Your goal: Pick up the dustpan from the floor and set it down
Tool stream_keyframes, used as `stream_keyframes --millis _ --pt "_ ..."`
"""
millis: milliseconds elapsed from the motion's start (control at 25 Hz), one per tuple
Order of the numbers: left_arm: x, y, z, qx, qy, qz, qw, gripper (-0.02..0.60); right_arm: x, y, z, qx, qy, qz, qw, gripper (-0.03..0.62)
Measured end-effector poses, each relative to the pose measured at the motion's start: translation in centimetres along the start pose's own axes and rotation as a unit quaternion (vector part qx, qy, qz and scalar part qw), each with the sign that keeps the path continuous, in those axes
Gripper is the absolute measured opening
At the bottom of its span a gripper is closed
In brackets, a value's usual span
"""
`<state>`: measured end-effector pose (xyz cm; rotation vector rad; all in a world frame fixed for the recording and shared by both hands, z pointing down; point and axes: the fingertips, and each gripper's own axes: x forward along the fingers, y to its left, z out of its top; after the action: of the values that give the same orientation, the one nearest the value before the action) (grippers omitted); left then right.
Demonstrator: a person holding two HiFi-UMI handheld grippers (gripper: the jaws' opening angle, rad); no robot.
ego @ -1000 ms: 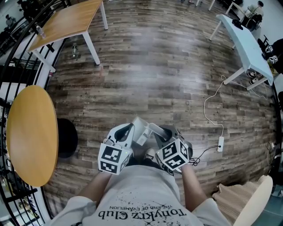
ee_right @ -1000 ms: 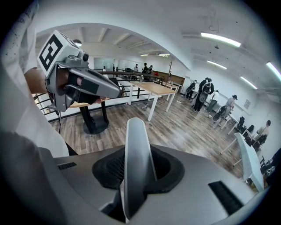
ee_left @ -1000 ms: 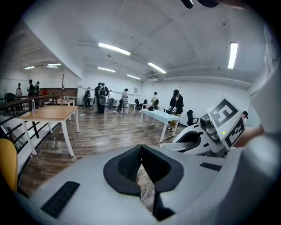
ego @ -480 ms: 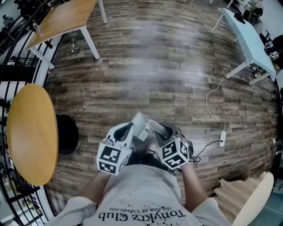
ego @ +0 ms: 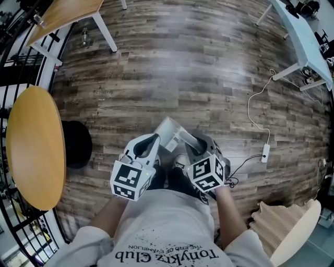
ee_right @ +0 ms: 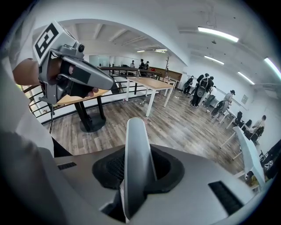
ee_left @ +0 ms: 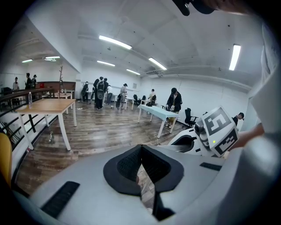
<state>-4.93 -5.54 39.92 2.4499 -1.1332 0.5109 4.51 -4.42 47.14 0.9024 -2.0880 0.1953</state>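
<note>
The dustpan (ego: 171, 135) is a pale grey piece held off the floor between my two grippers, in front of the person's legs. In the right gripper view its long pale handle (ee_right: 137, 136) stands upright between the black pads, and my right gripper (ee_right: 138, 163) is shut on it. In the head view the right gripper (ego: 194, 147) is just right of the pan. My left gripper (ego: 152, 145) hangs close on the pan's left. Its pads (ee_left: 131, 165) meet at the tips with nothing between them in the left gripper view, and only floor shows through the slit.
A round yellow table (ego: 34, 146) on a black base (ego: 78, 146) stands at the left by a black railing. A wooden table (ego: 62, 13) is far left, a white table (ego: 302, 36) far right. A cable with a power strip (ego: 265, 153) and a beige chair (ego: 287, 229) lie right.
Both grippers have sunk a little together with the dustpan. The head view has tipped down, so the tables have slid toward the top edge. The grip is unchanged.
</note>
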Motion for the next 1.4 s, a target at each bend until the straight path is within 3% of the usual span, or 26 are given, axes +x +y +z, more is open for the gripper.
stream_keyframes --millis 920,1400 --pt "2.7 2.9 -4.5 -0.030 0.030 -0.004 0.9991 0.023 7.5 -0.2 -2.9 0.033 0.019 -0.010 0.999 0.104" --pt "3.6 4.5 -6.0 -0.026 0.043 -0.001 0.9987 0.023 11.7 -0.7 -4.1 0.042 0.025 -0.021 0.999 0.104"
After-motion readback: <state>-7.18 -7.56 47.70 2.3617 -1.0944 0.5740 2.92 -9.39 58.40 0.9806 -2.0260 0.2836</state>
